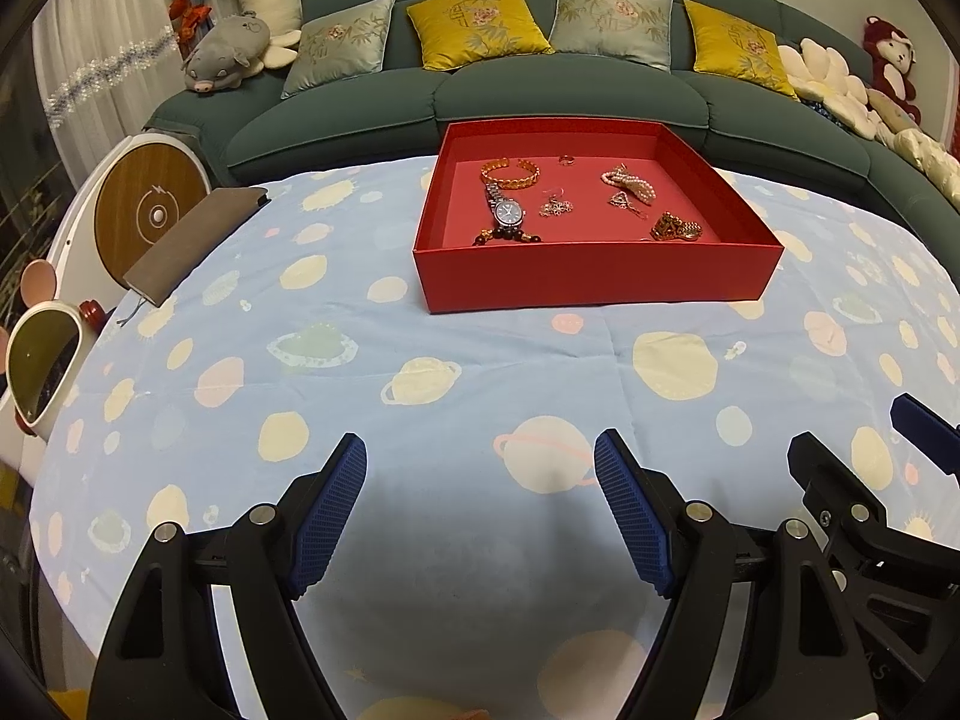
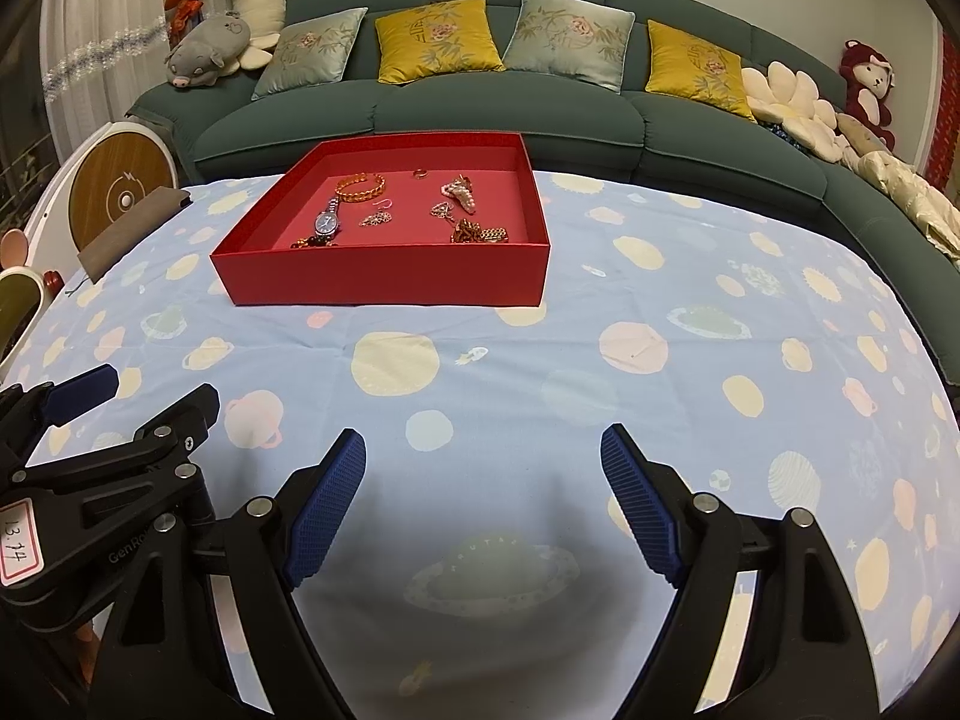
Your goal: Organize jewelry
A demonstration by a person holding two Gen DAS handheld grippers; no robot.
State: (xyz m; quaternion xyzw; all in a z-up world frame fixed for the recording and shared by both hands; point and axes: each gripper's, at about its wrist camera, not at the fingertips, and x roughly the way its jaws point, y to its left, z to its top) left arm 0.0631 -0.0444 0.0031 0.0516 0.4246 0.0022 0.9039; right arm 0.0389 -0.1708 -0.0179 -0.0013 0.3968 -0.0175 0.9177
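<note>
Two open-jawed grippers hang side by side over a wide table dressed in a pale blue cloth [image 1: 456,324] printed with planets. Behind the table runs a long dark green sofa [image 1: 540,90] lined with grey and yellow cushions, plush toys at both ends. On the far half of the cloth sits a shallow red box [image 1: 600,276], lid off. It holds all the jewelry, loose on its pink floor. A silver watch [image 1: 507,210] with a dark dial lies toward the left, a gold bangle [image 1: 510,171] just behind it, a dark beaded bracelet [image 1: 504,235] at the near wall. A pearl piece [image 1: 630,180] lies toward the right, with a gold chain [image 1: 675,228] nearer the front. A small silver ornament [image 1: 555,207] sits mid-floor, and a tiny ring [image 1: 566,159] at the back.

Left gripper [image 1: 480,468]: blue ribbed pads spread wide, nothing between them, well short of the box. Right gripper [image 2: 483,462]: likewise spread and empty, over bare cloth near the front edge. A brown notebook [image 1: 192,240] lies at the table's left edge.
</note>
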